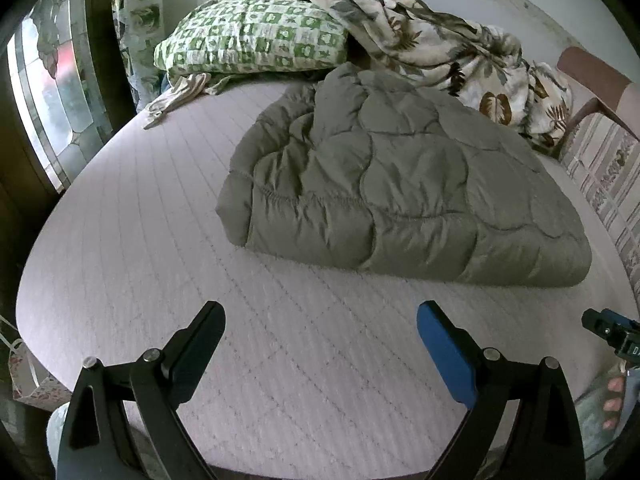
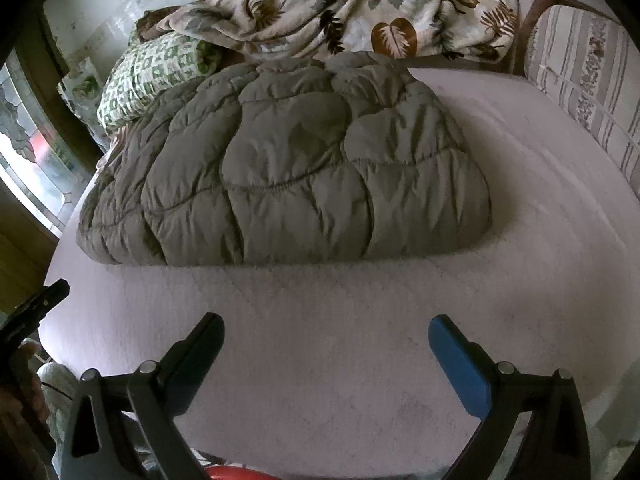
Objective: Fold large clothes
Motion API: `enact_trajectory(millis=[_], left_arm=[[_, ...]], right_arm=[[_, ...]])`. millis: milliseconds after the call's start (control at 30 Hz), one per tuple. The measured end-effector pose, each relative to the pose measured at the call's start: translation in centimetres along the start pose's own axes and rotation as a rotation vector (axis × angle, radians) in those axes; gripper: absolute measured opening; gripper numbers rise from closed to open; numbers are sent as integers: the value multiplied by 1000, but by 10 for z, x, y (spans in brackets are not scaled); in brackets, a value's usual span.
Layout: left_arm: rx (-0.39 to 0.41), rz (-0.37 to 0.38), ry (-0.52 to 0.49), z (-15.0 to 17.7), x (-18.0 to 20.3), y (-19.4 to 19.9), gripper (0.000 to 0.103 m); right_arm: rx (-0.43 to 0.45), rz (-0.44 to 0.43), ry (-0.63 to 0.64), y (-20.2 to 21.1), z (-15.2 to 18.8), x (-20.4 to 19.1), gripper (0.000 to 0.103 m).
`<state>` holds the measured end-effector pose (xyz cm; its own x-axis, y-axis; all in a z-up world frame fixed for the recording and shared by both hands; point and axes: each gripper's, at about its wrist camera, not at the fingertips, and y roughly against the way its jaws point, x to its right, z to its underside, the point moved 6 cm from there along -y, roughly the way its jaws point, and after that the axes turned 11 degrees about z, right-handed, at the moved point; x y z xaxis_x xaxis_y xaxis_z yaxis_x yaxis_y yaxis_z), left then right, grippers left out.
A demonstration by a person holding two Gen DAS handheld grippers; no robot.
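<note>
A pale pink ribbed mattress point(image 1: 160, 240) fills the frame's middle. At far left, a stained-glass window point(image 1: 44, 92) glows with daylight. A white wall point(image 1: 500, 8) runs across the top; a striped cushion point(image 2: 592, 92) sits upper right.

The quilted jacket point(image 1: 400, 184) is olive-grey, lying on a pale pink bed point(image 1: 140, 248) with faint stripes. The pillow point(image 1: 256, 36) is green-and-white checked, and the blanket point(image 1: 460, 52) is cream with brown and grey leaves. Each claw point(image 1: 320, 320) has one black finger and one blue.
</note>
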<state>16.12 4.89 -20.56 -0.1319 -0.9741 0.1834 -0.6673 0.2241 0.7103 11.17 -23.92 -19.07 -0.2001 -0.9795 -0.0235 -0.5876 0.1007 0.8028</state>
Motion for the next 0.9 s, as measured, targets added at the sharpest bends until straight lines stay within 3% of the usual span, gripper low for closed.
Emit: enact_trajectory(millis=[333, 567, 900], left_arm=[[-2, -57, -102, 18, 16, 15, 97], [-45, -43, -107, 39, 20, 11, 97], [-24, -33, -121, 49, 31, 31, 97]], right_arm=[[-12, -8, 14, 9, 20, -2, 103], [-30, -7, 12, 10, 36, -2, 103], [-11, 3, 18, 28, 51, 1, 103]])
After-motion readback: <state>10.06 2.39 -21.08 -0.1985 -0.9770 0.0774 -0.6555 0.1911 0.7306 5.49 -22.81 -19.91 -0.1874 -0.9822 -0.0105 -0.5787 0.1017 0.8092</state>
